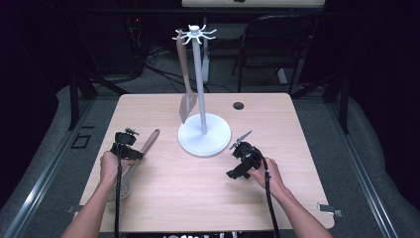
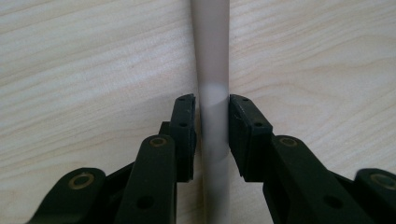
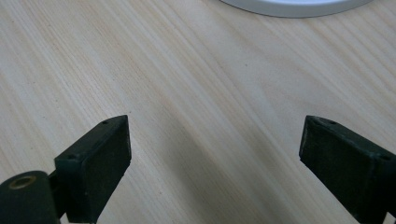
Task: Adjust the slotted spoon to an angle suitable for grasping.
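A slotted spoon (image 1: 150, 140) lies at the table's left side, its handle end toward the stand and its perforated head (image 1: 122, 188) near the front edge. My left gripper (image 1: 129, 153) is down on it, and in the left gripper view it (image 2: 212, 135) is shut on the pale grey handle (image 2: 212, 46), which rests on the wood. My right gripper (image 1: 237, 166) hovers just off the stand's base, open; in the right gripper view it (image 3: 215, 158) holds nothing, with bare wood between its jaws. A white hook stand (image 1: 201, 89) rises at the table's middle, and a spatula (image 1: 186, 99) hangs from one hook.
The stand's round white base (image 1: 204, 135) sits between the two grippers, and its rim (image 3: 294, 5) shows at the top of the right gripper view. A small dark hole (image 1: 238, 105) is in the tabletop (image 1: 198, 193) at the back right. A black chair (image 1: 272, 44) stands behind the table.
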`<state>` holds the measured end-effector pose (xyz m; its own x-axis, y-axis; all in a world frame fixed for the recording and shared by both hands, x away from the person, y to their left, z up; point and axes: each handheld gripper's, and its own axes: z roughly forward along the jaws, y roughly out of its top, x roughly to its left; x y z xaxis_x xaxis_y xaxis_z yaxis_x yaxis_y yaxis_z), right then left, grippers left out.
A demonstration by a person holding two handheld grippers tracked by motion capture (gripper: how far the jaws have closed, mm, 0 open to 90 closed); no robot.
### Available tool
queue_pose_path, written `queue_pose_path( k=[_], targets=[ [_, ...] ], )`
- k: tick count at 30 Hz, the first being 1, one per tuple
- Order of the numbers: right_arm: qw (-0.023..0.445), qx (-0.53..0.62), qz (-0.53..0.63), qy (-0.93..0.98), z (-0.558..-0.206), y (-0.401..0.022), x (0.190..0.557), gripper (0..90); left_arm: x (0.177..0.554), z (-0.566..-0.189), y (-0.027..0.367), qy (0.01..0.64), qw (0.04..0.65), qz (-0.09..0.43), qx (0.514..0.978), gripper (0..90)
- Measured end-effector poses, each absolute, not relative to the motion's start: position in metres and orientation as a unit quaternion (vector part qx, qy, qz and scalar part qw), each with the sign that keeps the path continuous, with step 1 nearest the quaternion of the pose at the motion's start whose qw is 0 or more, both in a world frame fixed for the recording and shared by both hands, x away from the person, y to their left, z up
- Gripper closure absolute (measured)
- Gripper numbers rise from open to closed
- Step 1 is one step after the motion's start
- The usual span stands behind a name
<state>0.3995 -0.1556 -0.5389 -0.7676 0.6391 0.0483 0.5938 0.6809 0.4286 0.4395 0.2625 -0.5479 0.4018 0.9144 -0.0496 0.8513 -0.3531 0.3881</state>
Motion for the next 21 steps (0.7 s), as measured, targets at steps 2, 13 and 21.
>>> queue_pose_path(
  k=[2,13,21],
  targets=[
    [0.053,0.337,0.214,0.915,-0.539,-0.156,0.400,8.7,0.441,-0.548,0.261,0.539,0.177,0.091,0.819,70.7],
    [0.054,0.338,0.211,0.916,-0.539,-0.156,0.399,8.7,0.448,-0.552,0.249,0.538,0.148,0.105,0.823,74.3],
    [0.050,0.338,0.213,0.915,-0.540,-0.156,0.399,8.8,0.447,-0.551,0.255,0.541,0.168,0.094,0.819,75.2]
  ],
)
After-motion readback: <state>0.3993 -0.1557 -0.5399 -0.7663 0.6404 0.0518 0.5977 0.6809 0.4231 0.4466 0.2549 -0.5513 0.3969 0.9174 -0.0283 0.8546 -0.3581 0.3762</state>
